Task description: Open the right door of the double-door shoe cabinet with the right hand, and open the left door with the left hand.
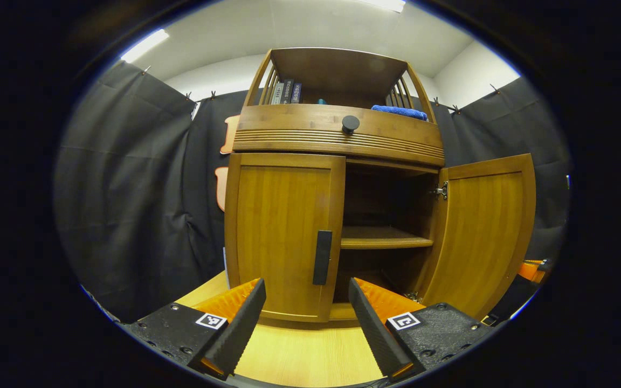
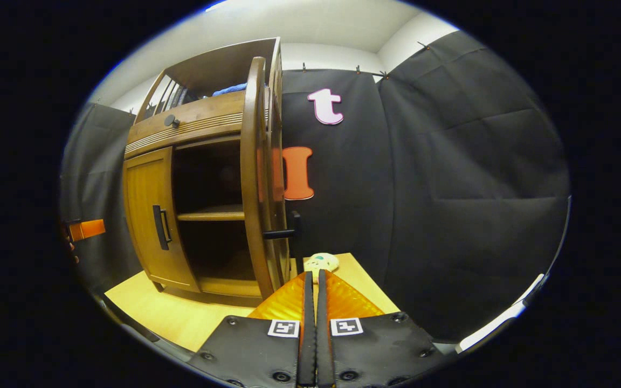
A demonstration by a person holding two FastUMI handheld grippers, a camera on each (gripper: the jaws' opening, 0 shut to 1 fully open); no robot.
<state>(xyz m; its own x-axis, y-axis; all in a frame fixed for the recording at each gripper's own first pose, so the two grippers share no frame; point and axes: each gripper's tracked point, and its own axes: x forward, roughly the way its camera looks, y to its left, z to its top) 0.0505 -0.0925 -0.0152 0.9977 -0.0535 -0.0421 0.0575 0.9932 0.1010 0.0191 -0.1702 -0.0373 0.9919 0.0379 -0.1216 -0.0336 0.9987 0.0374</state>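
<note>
- So far: shoe cabinet (image 1: 337,140) on the wooden table (image 1: 299,355); right door (image 1: 483,231) swung wide, left door (image 1: 283,237) closed, its handle (image 1: 322,257) at 12 o'clock from the left gripper (image 1: 306,302).
- Left gripper: fingers spread wide, holding nothing, short of the handle.
- Right gripper (image 2: 311,302): fingers pressed together, empty, just below the open door's handle (image 2: 283,233).
- Risk: handle sits near the door's free edge; an off-centre approach could pinch door wood or slip off.
- Risk: pulling straight instead of along the hinge arc could drag the cabinet.
</note>
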